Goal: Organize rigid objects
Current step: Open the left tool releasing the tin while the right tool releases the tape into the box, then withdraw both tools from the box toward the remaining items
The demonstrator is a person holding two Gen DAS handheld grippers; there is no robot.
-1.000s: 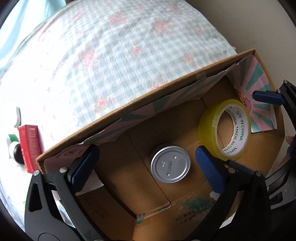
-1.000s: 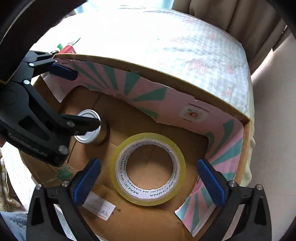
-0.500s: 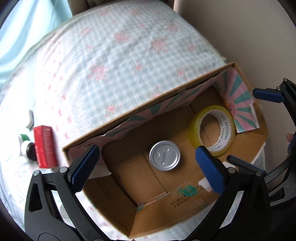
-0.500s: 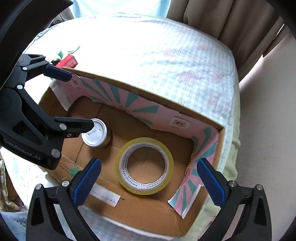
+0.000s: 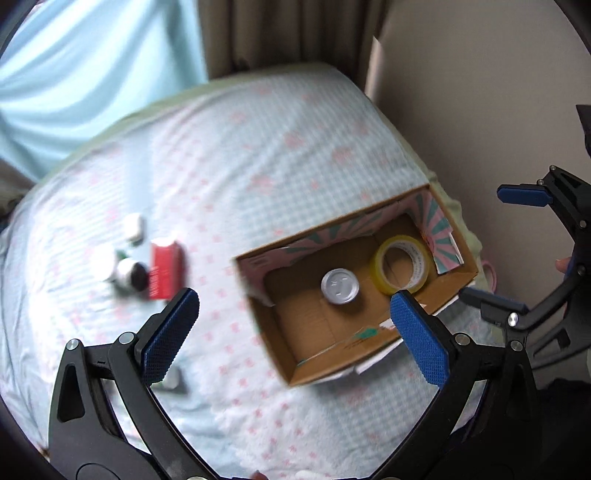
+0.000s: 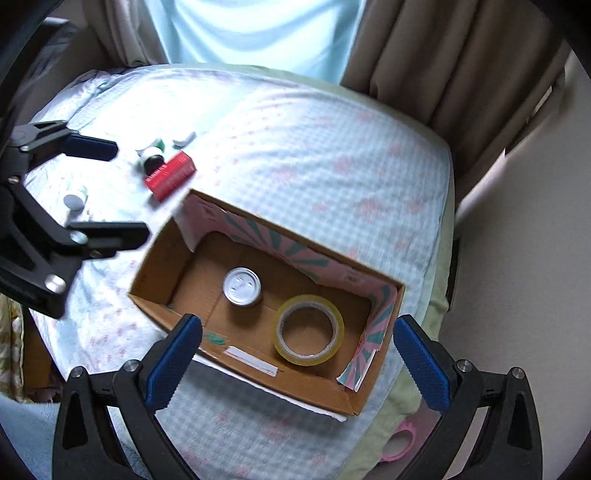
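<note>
From the left wrist, a checked, flowered bedcover fills the scene, with pale blue fabric and a brown curtain at the far side. An open cardboard box lies on the cover at right; inside stand a silver-lidded tin and, to its right, a yellow tape roll leaning against the box's far right wall. Well left of the box, blurred, lie a red carton, a dark-capped jar touching it and a white piece beyond. The left gripper hangs above the cover with its jaws wide apart, holding nothing.

From the right wrist, the same box sits near the middle, the tin left of the tape roll, which looks flat from here. The red carton lies just beyond the box's far left corner, the jar beside it, and a small white-capped bottle further left. The right gripper hovers over the box's near wall, jaws spread wide and empty.
</note>
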